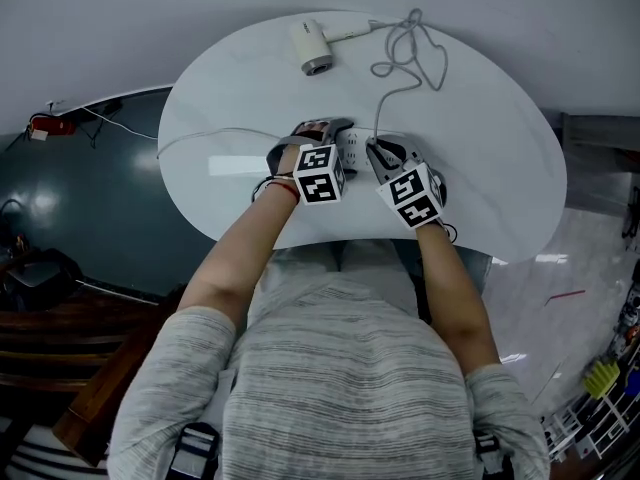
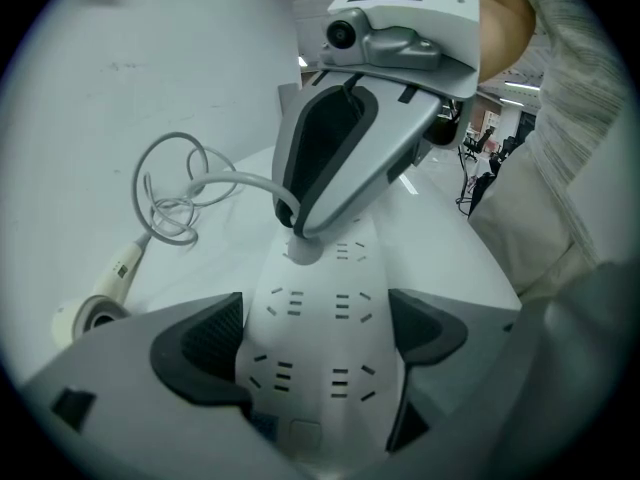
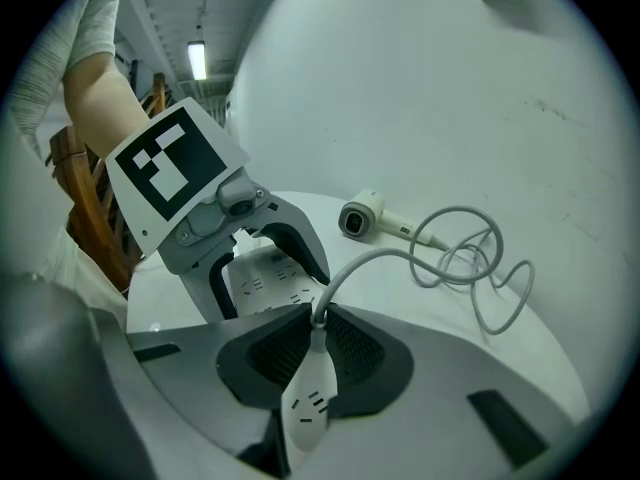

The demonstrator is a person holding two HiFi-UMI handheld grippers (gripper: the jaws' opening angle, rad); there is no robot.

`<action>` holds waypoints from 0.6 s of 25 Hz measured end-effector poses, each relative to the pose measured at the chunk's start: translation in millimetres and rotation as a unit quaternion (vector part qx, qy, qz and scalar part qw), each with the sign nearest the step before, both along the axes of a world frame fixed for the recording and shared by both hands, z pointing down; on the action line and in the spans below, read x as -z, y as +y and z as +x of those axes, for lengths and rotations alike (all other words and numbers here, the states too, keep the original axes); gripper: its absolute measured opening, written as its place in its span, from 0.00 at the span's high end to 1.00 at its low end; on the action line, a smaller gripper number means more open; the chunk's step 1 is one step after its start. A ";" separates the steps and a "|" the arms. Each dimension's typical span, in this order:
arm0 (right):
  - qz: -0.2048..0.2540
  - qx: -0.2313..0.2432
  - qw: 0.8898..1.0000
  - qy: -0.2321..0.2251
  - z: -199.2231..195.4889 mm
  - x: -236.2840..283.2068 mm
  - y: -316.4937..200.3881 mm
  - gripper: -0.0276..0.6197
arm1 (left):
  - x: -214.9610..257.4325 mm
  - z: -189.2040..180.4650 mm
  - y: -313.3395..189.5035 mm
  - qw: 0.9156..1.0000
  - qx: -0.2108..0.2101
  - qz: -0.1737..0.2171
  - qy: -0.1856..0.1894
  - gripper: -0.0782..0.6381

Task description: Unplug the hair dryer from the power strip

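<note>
A white power strip (image 1: 352, 149) lies on the white table (image 1: 500, 168), between my two grippers. My left gripper (image 2: 318, 338) straddles the strip (image 2: 315, 308), its dark pads (image 2: 205, 343) pressed against both long sides. My right gripper (image 3: 318, 343) is closed on the hair dryer's plug, which is mostly hidden between its pads (image 3: 275, 353). The grey cord (image 3: 470, 258) rises out of them. The left gripper view shows the right gripper (image 2: 300, 230) pinching the plug (image 2: 300, 251) at the strip's far end. The white hair dryer (image 1: 313, 46) lies at the table's far side beside its looped cord (image 1: 410, 53).
The strip's own thin white cable (image 1: 200, 135) runs left over the table edge. A dark round surface (image 1: 90, 198) sits below on the left, with a red object (image 1: 45, 126) on it. Wooden furniture (image 1: 60, 368) stands at the lower left.
</note>
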State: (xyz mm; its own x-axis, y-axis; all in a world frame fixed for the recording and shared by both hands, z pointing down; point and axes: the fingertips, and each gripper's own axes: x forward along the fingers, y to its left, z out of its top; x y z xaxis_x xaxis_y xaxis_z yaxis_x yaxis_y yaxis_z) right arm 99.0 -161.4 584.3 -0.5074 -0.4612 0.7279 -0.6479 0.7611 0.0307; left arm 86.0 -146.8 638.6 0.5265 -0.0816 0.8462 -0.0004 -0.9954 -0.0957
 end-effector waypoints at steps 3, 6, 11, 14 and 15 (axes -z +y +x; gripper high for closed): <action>0.001 -0.002 1.000 -0.001 -0.1 0.0 0.5 0.87 | -0.5 -0.1 0.5 1.000 -0.002 0.001 0.000 0.27; -0.001 -0.003 1.000 -0.005 -0.3 0.5 0.6 0.87 | 0.2 -0.2 1.4 1.000 -0.006 -0.001 0.003 0.28; -0.001 -0.007 1.000 -0.014 0.0 1.4 1.3 0.87 | 1.8 0.2 0.5 1.000 -0.013 0.003 -0.003 0.27; -0.006 -0.009 1.000 -0.018 0.4 1.6 3.3 0.88 | 3.2 1.3 5.2 1.000 -0.022 -0.008 -0.008 0.27; -0.008 -0.009 1.000 -0.018 0.7 1.6 3.6 0.88 | 3.8 1.5 6.8 1.000 -0.025 -0.012 -0.010 0.27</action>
State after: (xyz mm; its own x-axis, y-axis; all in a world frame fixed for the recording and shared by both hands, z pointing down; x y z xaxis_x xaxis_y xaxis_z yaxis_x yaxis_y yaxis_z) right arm 99.7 -157.8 582.6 -0.5252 -0.4587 0.7168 -0.6621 0.7494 -0.0056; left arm 87.5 -140.0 634.7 0.5126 -0.0355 0.8579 0.0502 -0.9962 -0.0713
